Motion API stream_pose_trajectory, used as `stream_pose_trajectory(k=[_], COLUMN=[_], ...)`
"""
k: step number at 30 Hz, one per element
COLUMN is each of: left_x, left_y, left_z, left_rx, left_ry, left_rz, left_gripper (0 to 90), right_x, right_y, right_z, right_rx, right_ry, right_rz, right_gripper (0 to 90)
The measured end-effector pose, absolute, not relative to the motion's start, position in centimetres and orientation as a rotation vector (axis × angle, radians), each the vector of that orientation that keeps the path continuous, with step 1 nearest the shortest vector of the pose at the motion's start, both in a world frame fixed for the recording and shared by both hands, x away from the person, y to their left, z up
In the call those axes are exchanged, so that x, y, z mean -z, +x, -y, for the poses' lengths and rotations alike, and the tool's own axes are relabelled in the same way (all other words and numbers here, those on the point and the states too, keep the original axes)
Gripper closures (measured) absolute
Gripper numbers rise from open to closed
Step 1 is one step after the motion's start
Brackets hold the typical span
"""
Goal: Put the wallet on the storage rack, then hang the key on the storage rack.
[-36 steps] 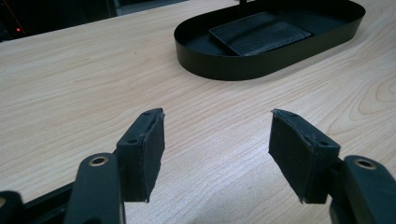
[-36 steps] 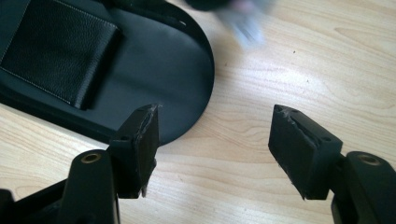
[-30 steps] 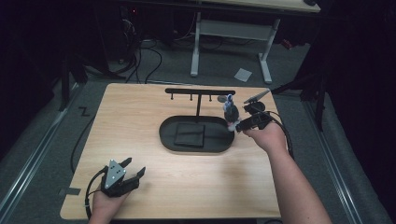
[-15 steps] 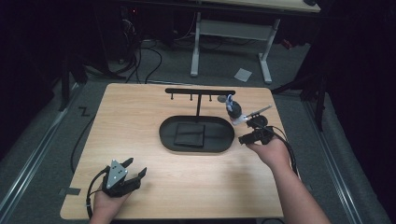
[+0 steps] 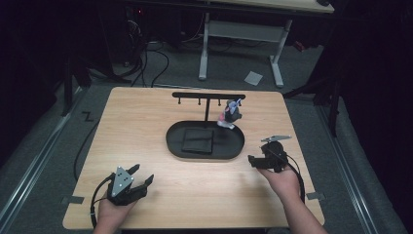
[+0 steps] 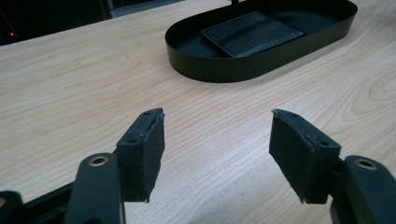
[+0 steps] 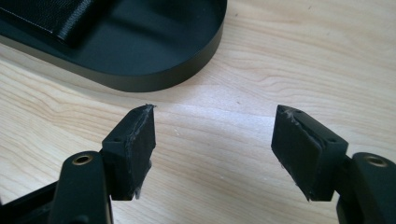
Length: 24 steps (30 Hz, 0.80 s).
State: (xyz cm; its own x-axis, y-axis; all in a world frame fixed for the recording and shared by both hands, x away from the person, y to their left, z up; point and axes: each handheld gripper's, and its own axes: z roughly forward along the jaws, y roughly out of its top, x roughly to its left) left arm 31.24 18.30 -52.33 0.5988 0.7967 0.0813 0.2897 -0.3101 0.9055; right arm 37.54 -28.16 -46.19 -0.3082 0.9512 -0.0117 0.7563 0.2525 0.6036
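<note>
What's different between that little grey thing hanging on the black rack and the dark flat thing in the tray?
The small grey item hangs upright from a hook at the rack's right end; the dark flat pad lies flat in the oval tray. The hanging item is smaller, with pale and purplish bits; the pad is plain black and rectangular. Neither is touched by a tool.

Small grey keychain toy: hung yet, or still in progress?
Done: small grey keychain toy hangs from the black T-shaped hook rack above the black oval tray. In hand: nothing; right hand-held gripper, jaws just opening, is empty beside the tray. Left: nothing obvious; black wallet lies in the tray.
</note>
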Motion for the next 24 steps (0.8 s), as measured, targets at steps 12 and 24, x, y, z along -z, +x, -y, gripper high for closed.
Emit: stream_pose_trajectory(k=[12,24], left_x=[52.4,51.9], left_y=[30.6,29.7], left_z=[-18.1,-17.2], left_rx=[-0.644,-0.663], left_ry=[1.852,1.883], left_rz=[-0.926,-0.873], left_gripper=[35.5,35.0], right_x=[50.6,51.9], right_y=[31.3,28.8], right_z=[28.7,30.8], right_rx=[-0.958,-1.029], right_ry=[1.434,1.401], right_rz=[-2.048,-1.918], right_gripper=[13.4,13.9])
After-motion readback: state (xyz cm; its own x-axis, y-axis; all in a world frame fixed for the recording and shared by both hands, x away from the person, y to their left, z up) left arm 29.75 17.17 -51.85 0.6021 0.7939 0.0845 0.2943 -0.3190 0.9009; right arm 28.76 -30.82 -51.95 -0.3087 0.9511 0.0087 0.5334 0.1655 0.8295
